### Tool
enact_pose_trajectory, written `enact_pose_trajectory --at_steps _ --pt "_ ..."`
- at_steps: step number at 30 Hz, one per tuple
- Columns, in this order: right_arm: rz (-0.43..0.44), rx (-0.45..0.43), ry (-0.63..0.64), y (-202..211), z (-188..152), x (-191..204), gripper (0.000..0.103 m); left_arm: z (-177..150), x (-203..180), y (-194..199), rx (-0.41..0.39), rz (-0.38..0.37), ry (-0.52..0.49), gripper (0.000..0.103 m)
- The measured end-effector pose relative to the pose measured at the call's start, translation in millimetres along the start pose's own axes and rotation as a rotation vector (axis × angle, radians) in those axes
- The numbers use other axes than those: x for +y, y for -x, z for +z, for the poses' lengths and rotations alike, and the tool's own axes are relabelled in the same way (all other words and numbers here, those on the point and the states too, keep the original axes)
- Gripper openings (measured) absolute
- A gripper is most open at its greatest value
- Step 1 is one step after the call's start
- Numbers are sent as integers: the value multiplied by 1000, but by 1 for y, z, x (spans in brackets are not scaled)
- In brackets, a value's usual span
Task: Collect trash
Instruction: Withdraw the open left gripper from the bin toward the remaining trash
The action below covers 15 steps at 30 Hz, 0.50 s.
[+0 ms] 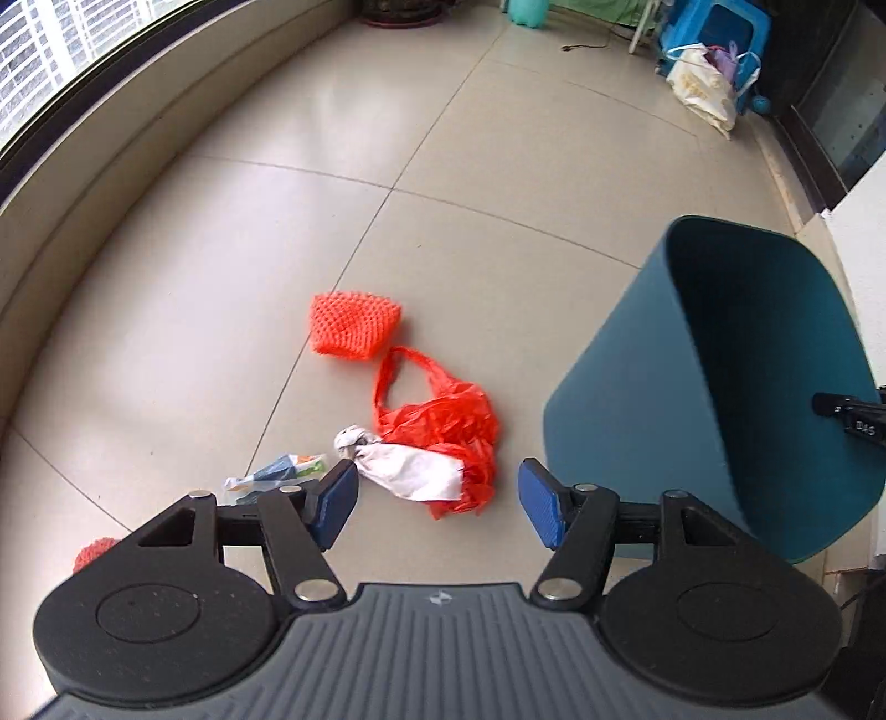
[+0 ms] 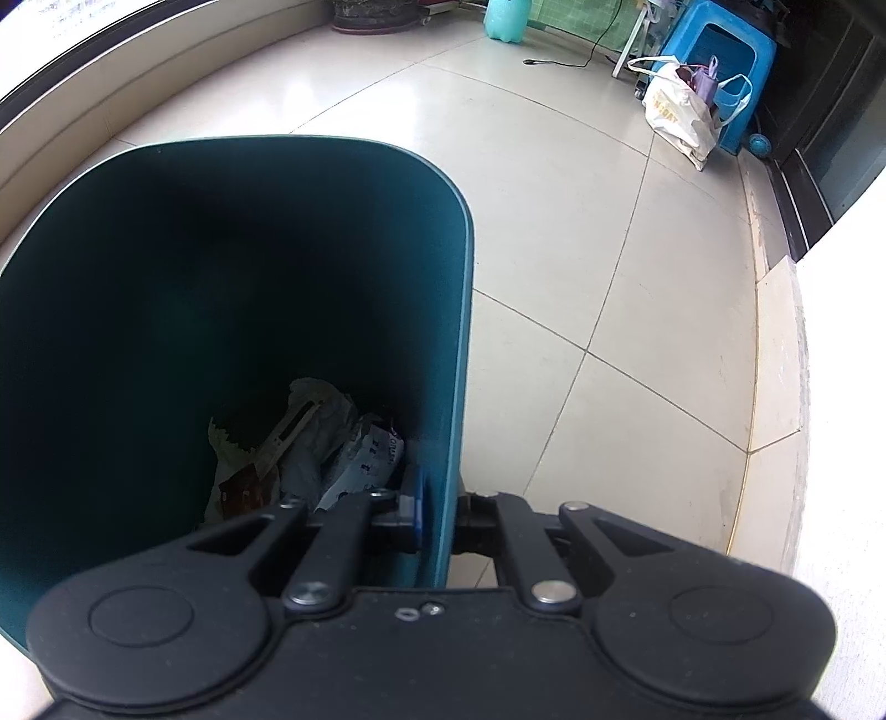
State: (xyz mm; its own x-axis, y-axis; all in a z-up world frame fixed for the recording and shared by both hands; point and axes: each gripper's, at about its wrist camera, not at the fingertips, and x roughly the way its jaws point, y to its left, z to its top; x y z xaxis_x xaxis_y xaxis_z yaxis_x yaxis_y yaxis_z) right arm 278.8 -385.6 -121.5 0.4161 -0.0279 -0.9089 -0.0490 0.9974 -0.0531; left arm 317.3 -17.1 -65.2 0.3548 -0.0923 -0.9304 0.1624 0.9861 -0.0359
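Observation:
My left gripper (image 1: 437, 501) is open above the tiled floor, its blue pads either side of a red plastic bag (image 1: 443, 421) with a crumpled white tissue (image 1: 404, 465) on it. An orange foam net (image 1: 354, 327) lies just beyond, and a small colourful wrapper (image 1: 277, 473) lies to the left. A second orange net (image 1: 91, 554) peeks out at lower left. The teal trash bin (image 1: 720, 387) stands tilted on the right. My right gripper (image 2: 440, 509) is shut on the bin's right wall (image 2: 448, 387). Wrappers and paper (image 2: 310, 443) lie inside it.
A curved window ledge (image 1: 111, 183) runs along the left. At the far end stand a blue plastic stool (image 2: 714, 61), a white shopping bag (image 2: 681, 116), a green bottle (image 2: 506, 19) and a black cable (image 2: 559, 61). A raised step (image 2: 775, 354) borders the right.

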Motion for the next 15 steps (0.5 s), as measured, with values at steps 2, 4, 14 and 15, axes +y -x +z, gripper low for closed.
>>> enact_pose_trajectory --at_steps 2,4,14,15 --pt "-2 2 -5 -1 1 -1 6 -2 17 -12 13 23 17 67" --pt "0 4 -8 -1 1 -2 6 -6 37 -26 30 42 44 67" --pt "-7 6 7 -2 0 0 7 -22 112 -120 159 76 197 67" --pt "-7 6 7 -3 0 2 7 -23 115 -128 172 68 209 67"
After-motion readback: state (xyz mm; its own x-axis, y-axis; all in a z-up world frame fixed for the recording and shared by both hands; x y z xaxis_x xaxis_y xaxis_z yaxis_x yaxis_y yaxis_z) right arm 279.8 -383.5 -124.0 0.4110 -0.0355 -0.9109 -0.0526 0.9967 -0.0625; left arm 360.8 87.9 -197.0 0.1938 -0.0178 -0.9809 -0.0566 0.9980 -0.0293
